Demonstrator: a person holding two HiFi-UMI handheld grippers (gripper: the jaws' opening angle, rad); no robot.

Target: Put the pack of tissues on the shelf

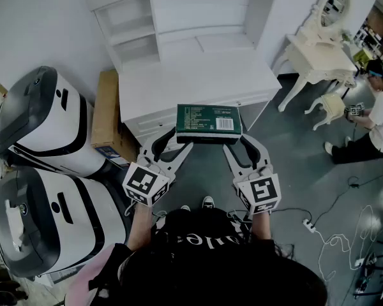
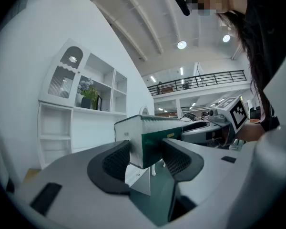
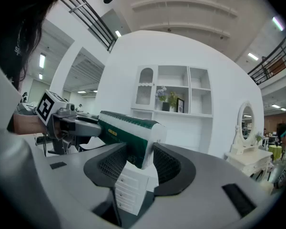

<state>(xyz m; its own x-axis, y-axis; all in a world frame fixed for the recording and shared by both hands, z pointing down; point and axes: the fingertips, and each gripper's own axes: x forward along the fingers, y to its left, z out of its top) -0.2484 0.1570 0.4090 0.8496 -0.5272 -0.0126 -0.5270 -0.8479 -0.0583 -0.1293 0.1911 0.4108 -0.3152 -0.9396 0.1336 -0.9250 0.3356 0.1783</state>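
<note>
The pack of tissues [image 1: 209,123] is a dark green box with a white barcode label, held level in the air just in front of the white desk [image 1: 198,78]. My left gripper [image 1: 174,139] is shut on its left end and my right gripper [image 1: 235,141] on its right end. In the left gripper view the pack [image 2: 150,133] sits tight between the pads of the left gripper [image 2: 145,152]. The right gripper view shows the same for the pack [image 3: 128,128] and the right gripper [image 3: 139,159]. The white shelf unit [image 1: 179,18] rises behind the desk, also seen as the shelf [image 3: 176,94].
Two large white and black machines [image 1: 48,123] [image 1: 41,218] stand at the left, with a cardboard box [image 1: 106,107] beside the desk. A white vanity table [image 1: 313,56], a stool [image 1: 332,104] and a seated person [image 1: 376,123] are at the right. Cables [image 1: 335,234] lie on the floor.
</note>
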